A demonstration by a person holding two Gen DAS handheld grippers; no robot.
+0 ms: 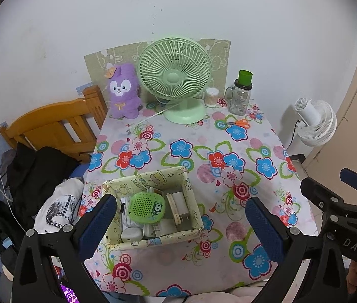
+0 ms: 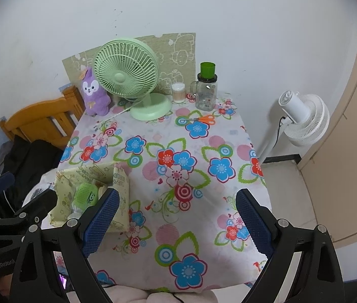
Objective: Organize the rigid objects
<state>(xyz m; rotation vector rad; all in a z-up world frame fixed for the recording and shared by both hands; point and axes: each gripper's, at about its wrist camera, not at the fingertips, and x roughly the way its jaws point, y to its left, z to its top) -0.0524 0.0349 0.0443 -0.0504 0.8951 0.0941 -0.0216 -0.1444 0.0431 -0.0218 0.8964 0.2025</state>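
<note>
The likeliest trouble from here is the storage box: it looks like thin printed card or fabric with soft, slightly bowed walls, so a finger pressed against a wall would probably push it across the slick floral tablecloth rather than settle anything inside. It sits at about 7 o'clock on the table, close to the near left edge, and a shove that way could tip it off toward the bed. It is already crowded; the round green perforated gadget with a cartoon face lies on top of a white plug adapter, a smooth white pebble-shaped case and some flat pale pieces whose nature I cannot make out through the clutter, so another hard item dropped in might slide off the heap. The left gripper hovers over the box with its blue textured fingers spread wide and holding nothing; the right gripper is likewise wide and empty above bare cloth at 5 o'clock. Loose rigid things remain at the far side: orange-handled scissors at 1 o'clock, thin and flat and awkward to pinch off cloth, a clear glass jar with a green cap, heavy and slippery, and a small cotton-swab tub just beside the mint-green desk fan, whose white cord could snag a reaching arm.
</note>
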